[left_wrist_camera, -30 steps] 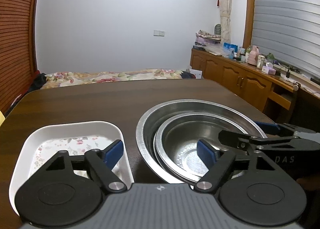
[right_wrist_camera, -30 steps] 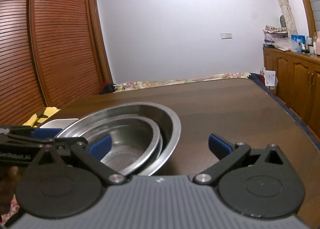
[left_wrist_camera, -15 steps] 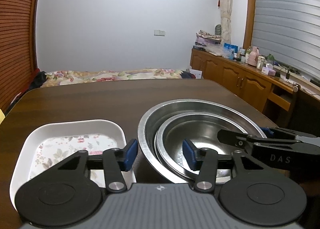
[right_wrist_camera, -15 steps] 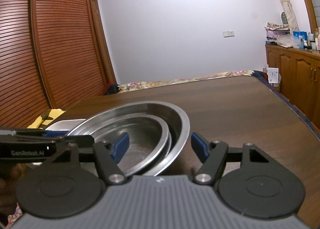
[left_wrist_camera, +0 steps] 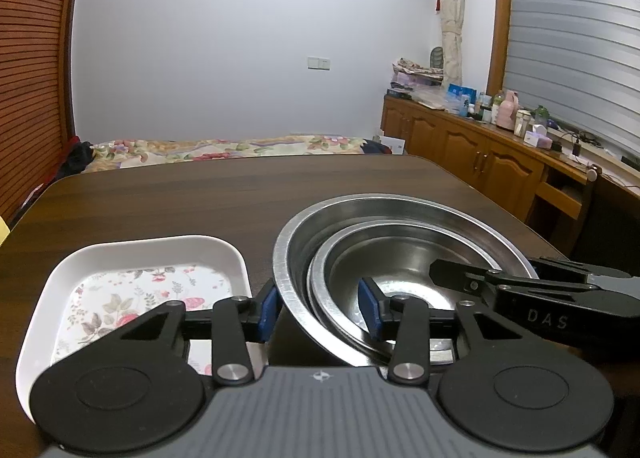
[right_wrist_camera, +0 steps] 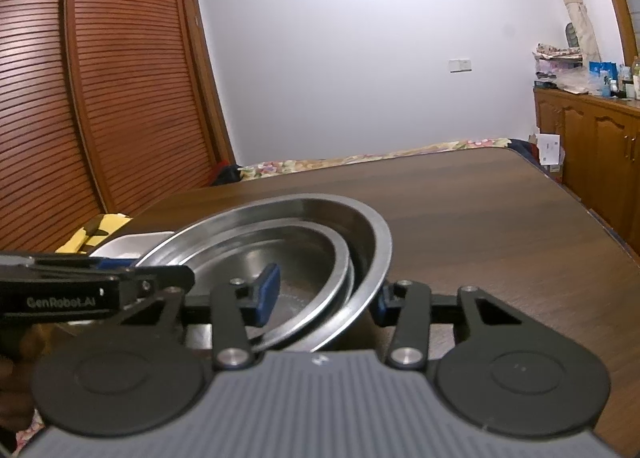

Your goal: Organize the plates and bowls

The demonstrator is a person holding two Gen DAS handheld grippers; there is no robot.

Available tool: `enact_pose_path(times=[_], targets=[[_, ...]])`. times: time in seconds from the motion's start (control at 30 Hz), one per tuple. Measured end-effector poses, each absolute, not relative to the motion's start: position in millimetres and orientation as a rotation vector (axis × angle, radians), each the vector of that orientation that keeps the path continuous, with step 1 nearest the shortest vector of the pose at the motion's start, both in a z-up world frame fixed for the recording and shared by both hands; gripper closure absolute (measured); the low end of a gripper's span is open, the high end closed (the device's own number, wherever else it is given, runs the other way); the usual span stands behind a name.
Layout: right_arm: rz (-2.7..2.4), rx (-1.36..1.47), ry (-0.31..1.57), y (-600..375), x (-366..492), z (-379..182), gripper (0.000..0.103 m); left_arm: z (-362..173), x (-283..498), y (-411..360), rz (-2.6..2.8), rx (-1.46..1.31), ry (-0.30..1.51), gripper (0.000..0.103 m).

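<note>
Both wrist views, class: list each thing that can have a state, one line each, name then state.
Large steel bowl: upright on the table, rim straddled by both grippers.
Small steel bowl: nested inside the large one, off-centre.
White floral tray: flat on the table, nothing visible in it.
Left gripper: narrowed around the bowls' left rims, contact unclear.
Right gripper: narrowed around their right rims, contact unclear.

You face a plain pale wall (left_wrist_camera: 240, 58) with a light switch plate (left_wrist_camera: 319, 63). Louvred wooden doors (right_wrist_camera: 100, 98) run along your left. On your right, a wooden sideboard (left_wrist_camera: 480, 154) (top crowded with bottles and boxes) sits under a ribbed grey shutter (left_wrist_camera: 572, 38). A floral bedspread (left_wrist_camera: 224, 148) lies beyond the dark wooden table (left_wrist_camera: 240, 194).
</note>
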State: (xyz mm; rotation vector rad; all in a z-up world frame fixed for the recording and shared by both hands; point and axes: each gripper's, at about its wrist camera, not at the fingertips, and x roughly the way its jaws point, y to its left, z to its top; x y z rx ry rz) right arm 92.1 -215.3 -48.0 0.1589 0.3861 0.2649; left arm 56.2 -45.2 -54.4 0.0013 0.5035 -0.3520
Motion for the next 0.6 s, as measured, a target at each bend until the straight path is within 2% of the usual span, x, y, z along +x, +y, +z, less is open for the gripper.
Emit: enact_pose_path(times=[0.17,0.6], targets=[[0.249,0.166,0.381,-217,92,-45,0.062,-53,57,-43,-0.355,-0.004,0.507,0.060],[0.267,0.158,0.348,-215,90,-23,0.062,-30,51,-34,-0.362,-0.003,0.453,0.060]])
